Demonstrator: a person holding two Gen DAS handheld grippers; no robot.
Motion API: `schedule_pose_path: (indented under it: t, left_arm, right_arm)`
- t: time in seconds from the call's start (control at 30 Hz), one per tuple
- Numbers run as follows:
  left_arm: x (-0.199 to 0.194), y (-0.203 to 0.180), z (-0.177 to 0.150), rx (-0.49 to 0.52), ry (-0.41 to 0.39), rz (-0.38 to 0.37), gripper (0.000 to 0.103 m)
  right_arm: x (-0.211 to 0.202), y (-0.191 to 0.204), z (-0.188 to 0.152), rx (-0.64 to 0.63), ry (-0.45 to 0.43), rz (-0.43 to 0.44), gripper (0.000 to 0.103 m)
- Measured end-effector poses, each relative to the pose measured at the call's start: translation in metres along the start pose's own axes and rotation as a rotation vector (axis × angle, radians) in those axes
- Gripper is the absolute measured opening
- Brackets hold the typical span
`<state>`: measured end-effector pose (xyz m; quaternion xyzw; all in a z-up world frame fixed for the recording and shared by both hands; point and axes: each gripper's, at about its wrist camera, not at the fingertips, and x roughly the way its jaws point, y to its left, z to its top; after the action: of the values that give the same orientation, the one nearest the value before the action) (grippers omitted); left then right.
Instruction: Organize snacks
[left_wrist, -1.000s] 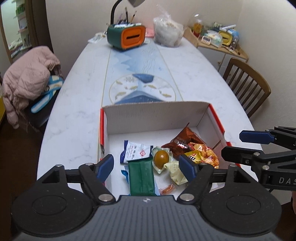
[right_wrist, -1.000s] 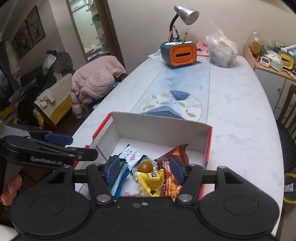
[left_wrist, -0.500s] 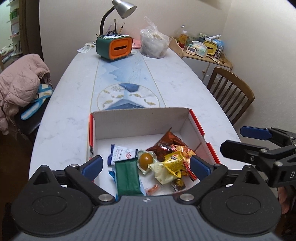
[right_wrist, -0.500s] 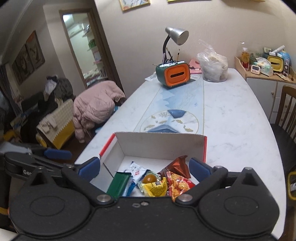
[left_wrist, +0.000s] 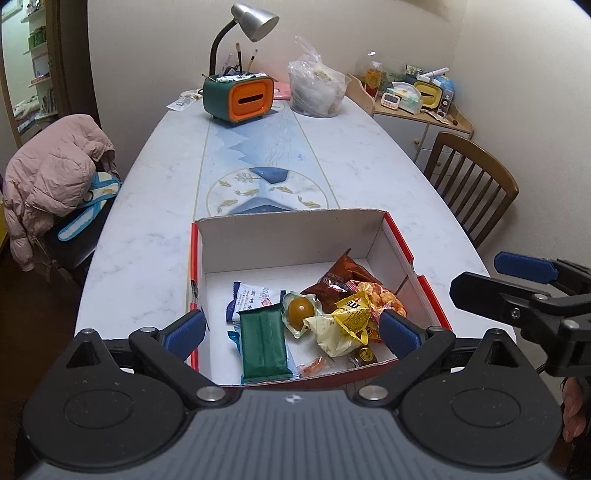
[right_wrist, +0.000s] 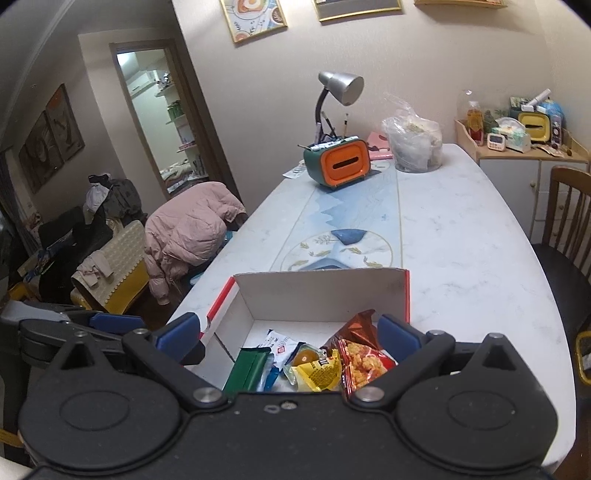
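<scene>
A white cardboard box with red edges (left_wrist: 291, 236) (right_wrist: 321, 291) stands on the near end of the table. Inside lie a green packet (left_wrist: 263, 339) (right_wrist: 245, 369), a white and blue packet (left_wrist: 253, 297), a sealed brown egg (left_wrist: 300, 309) (right_wrist: 304, 357), a yellow packet (left_wrist: 351, 317) (right_wrist: 319, 374), an orange snack bag (left_wrist: 384, 299) (right_wrist: 364, 360) and a brown bag (left_wrist: 340, 277). My left gripper (left_wrist: 291, 332) is open above the box's near edge, nothing between its fingers. My right gripper (right_wrist: 288, 334) (left_wrist: 509, 280) is open too, empty, just right of the box.
At the table's far end stand a green and orange organiser (left_wrist: 240, 96) with a desk lamp (left_wrist: 255, 22) and a clear plastic bag (left_wrist: 317, 88). A wooden chair (left_wrist: 469, 184) is on the right, a chair with a pink jacket (left_wrist: 51, 177) on the left.
Both grippers opened wide and drew back from the box. The yellow packet that sat between the right gripper's fingers now lies in the box.
</scene>
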<state>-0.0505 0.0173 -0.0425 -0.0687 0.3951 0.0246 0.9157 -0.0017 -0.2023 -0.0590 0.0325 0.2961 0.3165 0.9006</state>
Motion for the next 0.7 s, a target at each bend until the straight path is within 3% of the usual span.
schedule_pose_path:
  t: [0.23,0.7]
  left_arm:
    - [-0.002,0.003,-0.004,-0.01,0.006,0.016,0.101]
    - [-0.002,0.002,-0.006,-0.011,0.013,0.02,0.101]
  right_arm:
    - [0.003,-0.003,-0.005,0.049,0.03,-0.012,0.103]
    - [-0.002,0.007,-0.008,0.01,0.005,-0.036,0.103]
